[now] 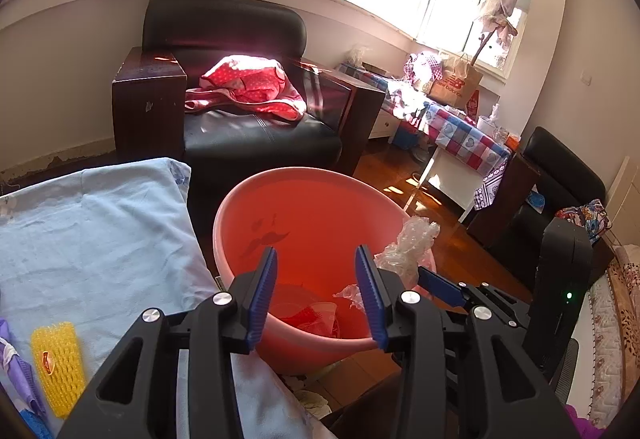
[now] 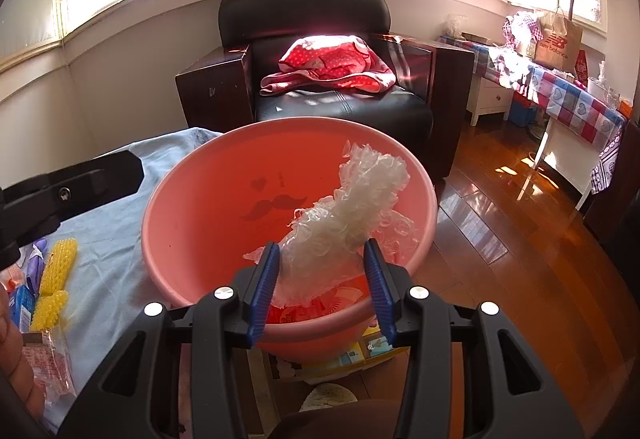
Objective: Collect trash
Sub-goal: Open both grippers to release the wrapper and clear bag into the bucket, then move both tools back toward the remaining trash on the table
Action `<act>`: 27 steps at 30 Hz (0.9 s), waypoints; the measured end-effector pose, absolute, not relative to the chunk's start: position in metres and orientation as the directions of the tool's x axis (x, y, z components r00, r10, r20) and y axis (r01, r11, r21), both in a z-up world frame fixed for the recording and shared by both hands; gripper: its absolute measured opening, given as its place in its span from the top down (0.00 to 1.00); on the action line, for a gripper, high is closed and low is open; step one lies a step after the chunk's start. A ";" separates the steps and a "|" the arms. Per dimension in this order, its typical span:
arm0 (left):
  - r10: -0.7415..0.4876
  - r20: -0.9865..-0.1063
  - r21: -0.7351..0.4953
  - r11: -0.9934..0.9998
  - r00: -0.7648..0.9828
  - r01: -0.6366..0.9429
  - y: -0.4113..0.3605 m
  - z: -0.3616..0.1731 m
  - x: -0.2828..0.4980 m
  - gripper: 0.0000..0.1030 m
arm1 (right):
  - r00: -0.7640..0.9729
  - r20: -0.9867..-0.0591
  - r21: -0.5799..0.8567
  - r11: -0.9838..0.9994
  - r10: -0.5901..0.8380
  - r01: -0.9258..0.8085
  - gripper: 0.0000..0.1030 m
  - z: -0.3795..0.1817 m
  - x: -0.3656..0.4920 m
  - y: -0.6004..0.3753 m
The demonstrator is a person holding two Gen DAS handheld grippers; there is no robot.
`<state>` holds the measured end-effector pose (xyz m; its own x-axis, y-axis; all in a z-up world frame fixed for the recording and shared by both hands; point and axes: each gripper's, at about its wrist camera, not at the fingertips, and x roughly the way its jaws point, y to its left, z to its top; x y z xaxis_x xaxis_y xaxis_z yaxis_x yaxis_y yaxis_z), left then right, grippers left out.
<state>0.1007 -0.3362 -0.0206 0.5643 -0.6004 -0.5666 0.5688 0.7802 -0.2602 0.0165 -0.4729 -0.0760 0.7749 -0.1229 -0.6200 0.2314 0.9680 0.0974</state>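
Deposit step in hand. Left hand-held gripper (image 1: pixel 316 295) stands part open and empty over the pink basin (image 1: pixel 280 183). Right hand-held gripper (image 2: pixel 322 285) clamps a crumpled clear plastic wrapper (image 2: pixel 352 215) above the basin; judged next: release it, then fetch the yellow foam nets (image 2: pixel 60 271) off the blue cloth (image 2: pixel 108 279)

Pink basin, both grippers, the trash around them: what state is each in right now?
Pink basin: upright, trash at its bottom.
Crumpled clear plastic: held over the basin.
Right gripper: shut on the crumpled clear plastic.
Left gripper: open, nothing between its fingers, over the basin.
Yellow foam nets: lying on the blue sheet, not yet collected.
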 end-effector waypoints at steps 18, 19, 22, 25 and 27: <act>-0.636 -0.512 -0.295 0.762 0.578 0.577 -0.307 0.010 0.085 0.53 | 0.771 -0.627 0.109 0.967 -0.111 0.229 0.54 -0.071 0.010 -0.470; -0.637 -0.509 -0.297 0.761 0.579 0.577 -0.304 0.012 0.084 0.53 | 0.774 -0.624 0.114 0.967 -0.108 0.227 0.54 -0.069 0.008 -0.469; -0.639 -0.497 -0.296 0.761 0.587 0.577 -0.295 0.019 0.080 0.53 | 0.789 -0.605 0.125 0.966 -0.105 0.224 0.54 -0.060 0.001 -0.467; -0.637 -0.480 -0.293 0.764 0.603 0.575 -0.283 0.029 0.076 0.53 | 0.815 -0.572 0.144 0.966 -0.097 0.216 0.54 -0.048 -0.008 -0.463; -0.633 -0.469 -0.291 0.769 0.616 0.568 -0.272 0.036 0.071 0.50 | 0.830 -0.550 0.153 0.966 -0.091 0.207 0.54 -0.039 -0.014 -0.459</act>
